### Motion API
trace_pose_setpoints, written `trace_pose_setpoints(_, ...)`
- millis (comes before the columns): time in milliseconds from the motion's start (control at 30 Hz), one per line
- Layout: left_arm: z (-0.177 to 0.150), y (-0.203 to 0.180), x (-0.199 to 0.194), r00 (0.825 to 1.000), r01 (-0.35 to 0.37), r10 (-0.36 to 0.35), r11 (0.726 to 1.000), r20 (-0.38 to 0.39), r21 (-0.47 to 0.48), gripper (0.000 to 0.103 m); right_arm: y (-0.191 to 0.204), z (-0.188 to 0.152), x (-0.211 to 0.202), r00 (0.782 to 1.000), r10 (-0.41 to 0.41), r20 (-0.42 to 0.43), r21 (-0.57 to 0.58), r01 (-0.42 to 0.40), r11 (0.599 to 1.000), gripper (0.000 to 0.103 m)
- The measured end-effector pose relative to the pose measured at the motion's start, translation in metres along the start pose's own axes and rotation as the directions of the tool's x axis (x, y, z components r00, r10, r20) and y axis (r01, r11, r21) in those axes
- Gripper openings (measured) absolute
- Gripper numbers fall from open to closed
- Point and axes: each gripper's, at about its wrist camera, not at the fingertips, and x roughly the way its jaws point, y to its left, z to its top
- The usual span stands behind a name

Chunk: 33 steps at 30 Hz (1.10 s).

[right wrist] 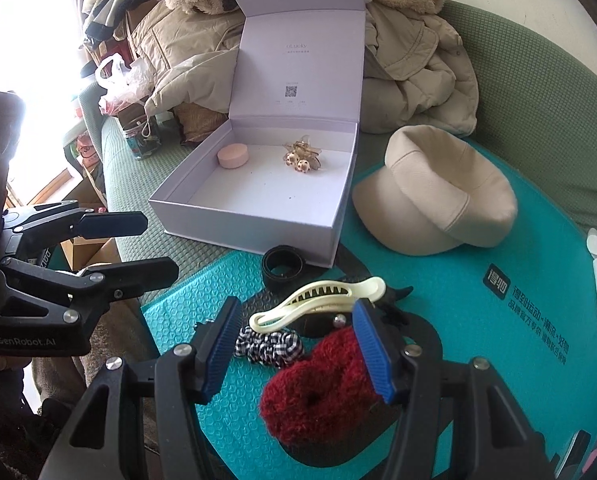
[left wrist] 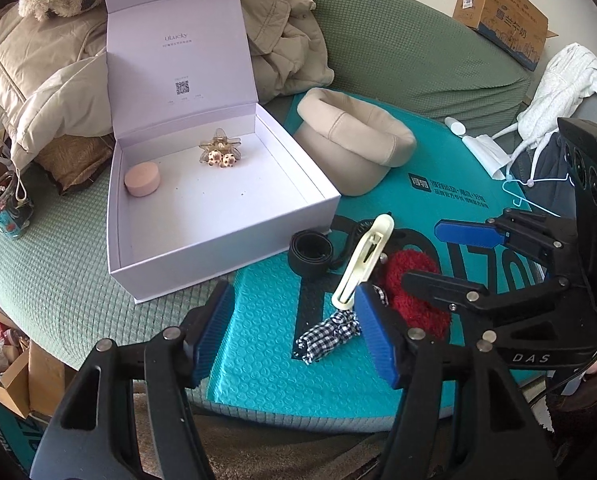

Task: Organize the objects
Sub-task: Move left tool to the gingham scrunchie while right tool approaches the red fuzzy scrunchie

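Note:
An open lilac box holds a pink round case and a star hair claw. In front of it, on the teal mailer, lie a black band, a cream hair clip, a checked scrunchie and a red fuzzy scrunchie. My left gripper is open, just left of the checked scrunchie. My right gripper is open, above the scrunchies and clip.
A beige cap lies right of the box. Coats are piled on the green sofa behind. A jar stands at the left. A cardboard box sits at the far right.

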Motion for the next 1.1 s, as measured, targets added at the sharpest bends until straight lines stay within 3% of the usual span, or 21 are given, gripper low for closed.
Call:
trace_pose_setpoints(400, -0.022, -0.024, 0.031, 0.998, 0.046, -0.041, 0.995, -0.047, 0.094, 0.062, -0.002, -0.028, 0.014, 0.997, -0.053, -0.063, -0.005, 0.053, 0.999, 0.066)
trace_pose_setpoints(633, -0.028, -0.026, 0.055, 0.995, 0.057, -0.048, 0.993, -0.089, 0.102, 0.062, -0.011, -0.041, 0.024, 0.991, -0.085, -0.105, 0.013, 0.086, 0.996, 0.066)
trace_pose_setpoints(1100, -0.044, -0.019, 0.093, 0.98, 0.141, -0.136, 0.99, -0.145, 0.026, 0.061, -0.038, -0.055, 0.04, 0.989, 0.009, -0.149, 0.162, 0.015, 0.987, 0.069)
